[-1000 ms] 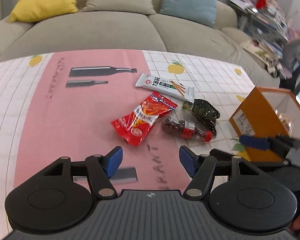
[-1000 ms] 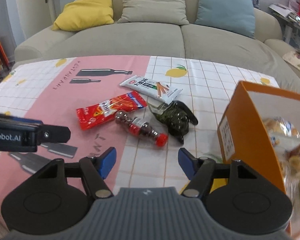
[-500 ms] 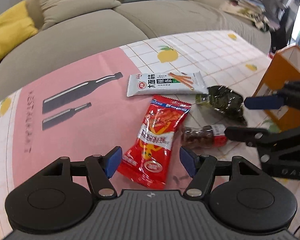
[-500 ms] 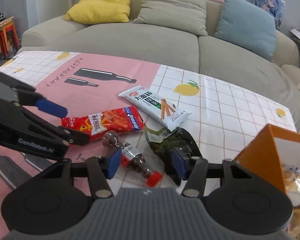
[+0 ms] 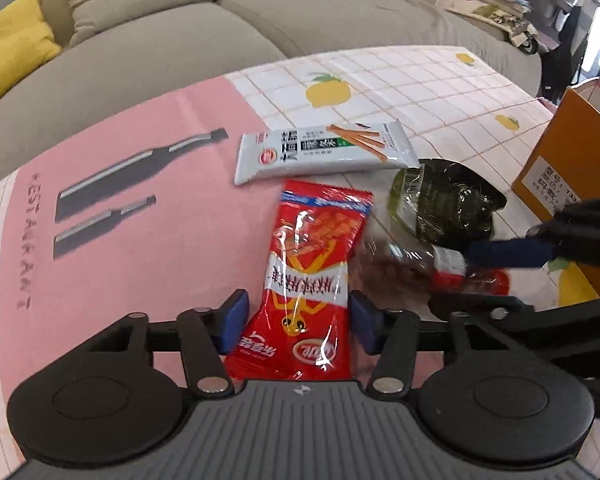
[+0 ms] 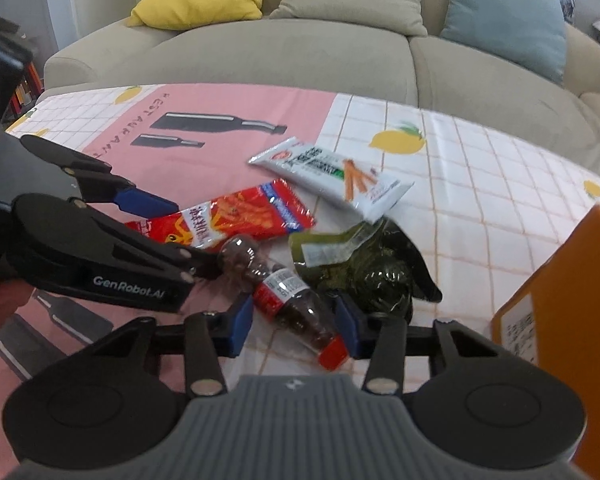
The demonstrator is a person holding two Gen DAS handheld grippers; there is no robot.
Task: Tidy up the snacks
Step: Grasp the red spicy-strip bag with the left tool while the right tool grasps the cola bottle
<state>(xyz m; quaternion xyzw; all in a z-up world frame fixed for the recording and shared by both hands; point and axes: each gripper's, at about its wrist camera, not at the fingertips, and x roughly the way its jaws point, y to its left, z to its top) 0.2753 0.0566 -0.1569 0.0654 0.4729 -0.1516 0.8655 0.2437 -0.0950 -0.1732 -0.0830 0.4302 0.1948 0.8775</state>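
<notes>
From the left wrist view, the left gripper [image 5: 298,326] was closing around the near end of a red snack packet [image 5: 312,276] lying on the tablecloth [image 5: 140,248]; its blue pads looked to be at the packet's edges, though firm pressing could not be confirmed. An orange box [image 5: 560,160] stood at the far right.

From the right wrist view, the right gripper [image 6: 296,330] was closing on a small red-capped bottle [image 6: 296,308] lying between its pads, seemingly touching both. A white packet [image 6: 332,176] and a dark green packet [image 6: 372,268] lay just beyond.
</notes>
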